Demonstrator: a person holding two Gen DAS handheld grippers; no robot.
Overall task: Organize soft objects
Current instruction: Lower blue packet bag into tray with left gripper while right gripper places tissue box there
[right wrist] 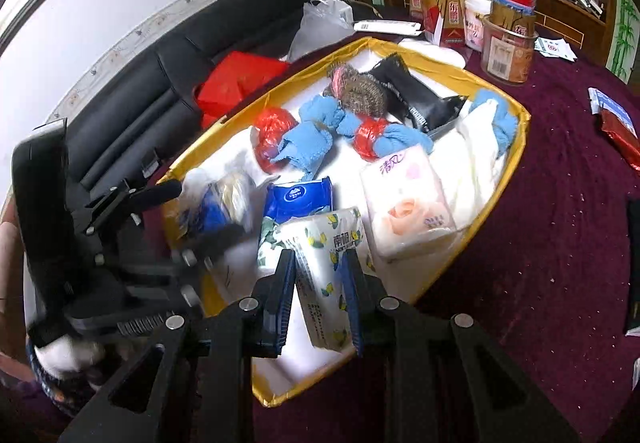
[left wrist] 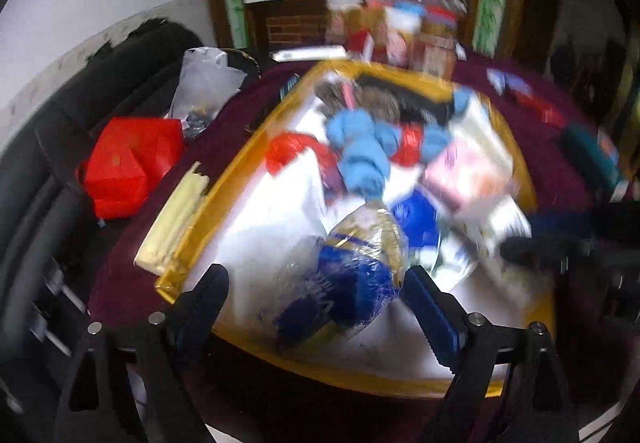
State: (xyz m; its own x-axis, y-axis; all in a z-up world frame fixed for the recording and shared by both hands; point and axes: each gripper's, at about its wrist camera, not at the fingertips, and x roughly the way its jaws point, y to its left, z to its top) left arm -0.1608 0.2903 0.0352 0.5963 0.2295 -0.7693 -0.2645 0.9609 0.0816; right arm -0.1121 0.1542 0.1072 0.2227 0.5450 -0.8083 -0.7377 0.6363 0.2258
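Note:
A yellow-rimmed box (right wrist: 516,159) with a white lining holds soft things: blue socks (right wrist: 316,135), red plastic bundles (right wrist: 272,135), a pink tissue pack (right wrist: 408,203), a blue tissue pack (right wrist: 300,199) and a grey knit item (right wrist: 356,87). My right gripper (right wrist: 320,283) is shut on a white lemon-print tissue pack (right wrist: 328,275) over the box's near end. My left gripper (left wrist: 316,295) is open around a clear bag with blue and gold contents (left wrist: 356,271) inside the box; it also shows in the right wrist view (right wrist: 200,219). The left wrist view is blurred.
The box sits on a maroon cloth table (right wrist: 540,243). A red gift bag (right wrist: 236,79) and a clear plastic bag (right wrist: 320,23) lie at the left edge by a black sofa (right wrist: 200,43). Jars and cartons (right wrist: 504,23) stand at the back.

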